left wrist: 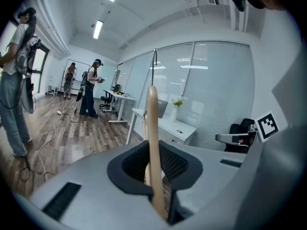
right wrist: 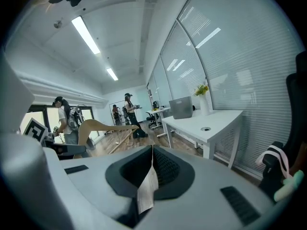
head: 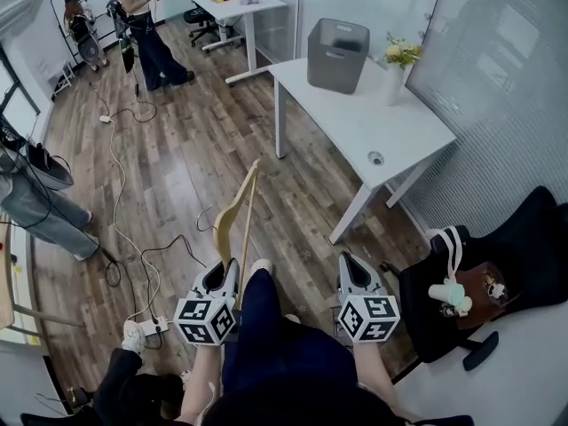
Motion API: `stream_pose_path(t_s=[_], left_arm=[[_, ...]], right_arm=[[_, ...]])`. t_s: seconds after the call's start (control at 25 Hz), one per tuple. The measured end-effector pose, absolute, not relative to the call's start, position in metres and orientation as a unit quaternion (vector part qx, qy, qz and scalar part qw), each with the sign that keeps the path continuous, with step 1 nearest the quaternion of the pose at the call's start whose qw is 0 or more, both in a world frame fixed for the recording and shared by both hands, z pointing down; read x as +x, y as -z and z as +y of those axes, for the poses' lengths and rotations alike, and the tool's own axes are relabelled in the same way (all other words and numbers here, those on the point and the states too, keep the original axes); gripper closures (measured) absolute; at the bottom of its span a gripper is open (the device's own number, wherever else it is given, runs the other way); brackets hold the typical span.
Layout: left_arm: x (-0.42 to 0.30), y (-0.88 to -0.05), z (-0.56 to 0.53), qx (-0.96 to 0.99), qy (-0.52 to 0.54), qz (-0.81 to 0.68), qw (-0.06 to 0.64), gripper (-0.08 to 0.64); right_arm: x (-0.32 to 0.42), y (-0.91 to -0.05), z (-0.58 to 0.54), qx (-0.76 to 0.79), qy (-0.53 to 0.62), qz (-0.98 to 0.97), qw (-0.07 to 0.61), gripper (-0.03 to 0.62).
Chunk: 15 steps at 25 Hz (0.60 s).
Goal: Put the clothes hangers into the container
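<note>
Hanger (left wrist: 152,128), pale curved wood, clamped in left tool (head: 222,278); right tool (right wrist: 152,155) pinches white slip (right wrist: 146,190)

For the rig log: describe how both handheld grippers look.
The left gripper and right gripper look alike: smooth grey shells, black ribbed fingers set in a black recess, and at each rear a white cube with black square markers.

Open floor (head: 222,149) ahead to white table (head: 355,127); vase (head: 396,80) just beside container (head: 337,56); chair (head: 524,247) right.
</note>
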<state>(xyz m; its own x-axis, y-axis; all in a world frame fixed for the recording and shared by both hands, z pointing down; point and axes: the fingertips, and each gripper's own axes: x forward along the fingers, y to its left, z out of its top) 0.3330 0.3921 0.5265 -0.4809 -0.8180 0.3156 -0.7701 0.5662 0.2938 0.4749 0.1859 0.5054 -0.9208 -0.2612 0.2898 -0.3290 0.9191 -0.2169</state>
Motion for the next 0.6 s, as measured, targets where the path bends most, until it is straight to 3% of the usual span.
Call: stream_pose_path(t_s=[0.6], left_arm=[[0.296, -0.524, 0.383, 0.458, 0.054, -0.861, 0.215, 0.503]], right_arm=[[0.431, -0.502, 0.176, 0.146, -0.133, -0.972, 0.132, 0.561]])
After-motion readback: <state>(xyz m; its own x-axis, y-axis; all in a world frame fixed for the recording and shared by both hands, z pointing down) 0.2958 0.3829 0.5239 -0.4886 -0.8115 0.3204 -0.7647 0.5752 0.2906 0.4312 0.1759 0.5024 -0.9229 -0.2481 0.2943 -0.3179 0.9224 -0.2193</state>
